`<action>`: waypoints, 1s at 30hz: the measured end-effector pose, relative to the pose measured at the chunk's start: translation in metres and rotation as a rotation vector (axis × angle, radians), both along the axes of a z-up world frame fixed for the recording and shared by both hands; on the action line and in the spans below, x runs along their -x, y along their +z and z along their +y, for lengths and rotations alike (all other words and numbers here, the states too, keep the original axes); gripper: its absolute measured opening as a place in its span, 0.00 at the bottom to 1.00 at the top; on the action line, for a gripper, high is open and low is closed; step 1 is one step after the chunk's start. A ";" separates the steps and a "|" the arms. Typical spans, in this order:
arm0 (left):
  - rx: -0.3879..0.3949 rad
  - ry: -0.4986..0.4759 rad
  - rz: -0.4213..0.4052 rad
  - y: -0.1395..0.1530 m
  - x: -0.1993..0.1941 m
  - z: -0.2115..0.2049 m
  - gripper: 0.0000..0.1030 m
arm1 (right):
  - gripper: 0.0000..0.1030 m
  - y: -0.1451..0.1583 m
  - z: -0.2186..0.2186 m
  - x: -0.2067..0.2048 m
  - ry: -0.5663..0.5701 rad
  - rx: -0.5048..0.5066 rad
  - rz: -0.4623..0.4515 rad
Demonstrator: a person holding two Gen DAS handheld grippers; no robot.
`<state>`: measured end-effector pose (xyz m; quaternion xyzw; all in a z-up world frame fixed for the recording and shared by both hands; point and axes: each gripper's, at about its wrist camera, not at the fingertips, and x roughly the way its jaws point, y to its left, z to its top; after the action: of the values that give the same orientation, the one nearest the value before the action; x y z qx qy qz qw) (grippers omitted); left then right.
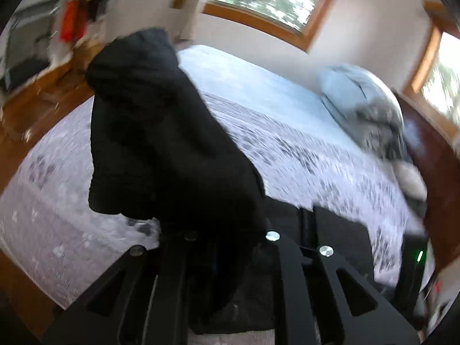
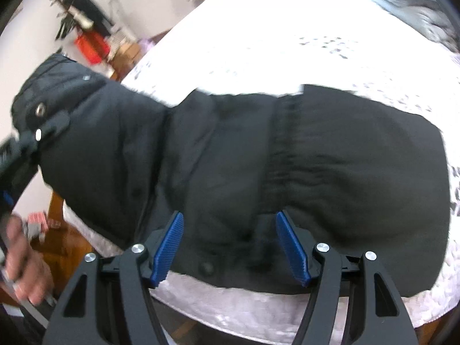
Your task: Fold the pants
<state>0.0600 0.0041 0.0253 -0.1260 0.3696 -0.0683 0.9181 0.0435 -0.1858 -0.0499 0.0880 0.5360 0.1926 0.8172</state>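
The black pants (image 2: 330, 158) lie across the near part of a bed with a pale patterned cover (image 2: 258, 43). One end is lifted off the cover at the left, where my left gripper (image 2: 37, 132) is shut on it. In the left wrist view that raised cloth (image 1: 161, 132) hangs over my left gripper (image 1: 224, 230) and hides its fingertips. My right gripper (image 2: 230, 230) hovers open just above the pants near the bed's front edge. Its blue pads (image 2: 169, 247) stand wide apart with nothing clamped between them.
A person's hand (image 2: 20, 258) holds the left gripper's handle at the lower left. A grey pillow (image 1: 362, 103) lies at the bed's far right, and the wooden floor (image 1: 37, 100) and cluttered shelves sit beyond the left side. A black device with a green light (image 1: 414, 264) is at the lower right.
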 end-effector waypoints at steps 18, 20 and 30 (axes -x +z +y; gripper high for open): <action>-0.284 -0.394 0.197 -0.091 0.013 -0.137 0.32 | 0.67 -0.027 -0.071 -0.020 -0.123 -0.075 0.012; -0.241 -0.411 0.218 -0.093 0.015 -0.133 0.36 | 0.67 -0.032 -0.075 -0.023 -0.125 -0.098 0.019; -0.008 -0.360 0.140 -0.041 0.039 -0.084 0.80 | 0.77 -0.018 -0.109 -0.018 -0.171 -0.119 0.009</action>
<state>0.0212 -0.0800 -0.0153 -0.0588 0.4493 -0.2210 0.8636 0.0614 -0.2947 -0.0675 0.1826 0.5180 0.1534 0.8215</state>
